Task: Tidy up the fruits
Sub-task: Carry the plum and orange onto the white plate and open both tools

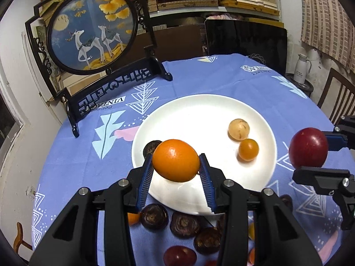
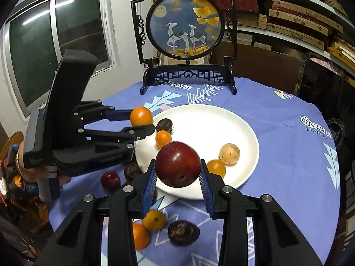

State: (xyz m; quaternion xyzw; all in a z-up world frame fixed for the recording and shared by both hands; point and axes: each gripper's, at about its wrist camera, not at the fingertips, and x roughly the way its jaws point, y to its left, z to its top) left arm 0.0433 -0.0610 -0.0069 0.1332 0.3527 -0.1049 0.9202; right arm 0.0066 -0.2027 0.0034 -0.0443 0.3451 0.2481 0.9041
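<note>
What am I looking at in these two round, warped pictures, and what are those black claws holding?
Each picture comes from a fisheye camera mounted on a hand-held gripper, looking forward along its two fingers; a person carries one in each hand, and there is no robot arm. In the left wrist view, the left gripper is shut on an orange. In the right wrist view, the right gripper is shut on a dark red plum. Both fruits hang above a white plate on a blue patterned tablecloth. Several small fruits already lie on the plate, including a pale round one. More fruit lies on the cloth near the camera. A framed deer picture stands behind.
</note>
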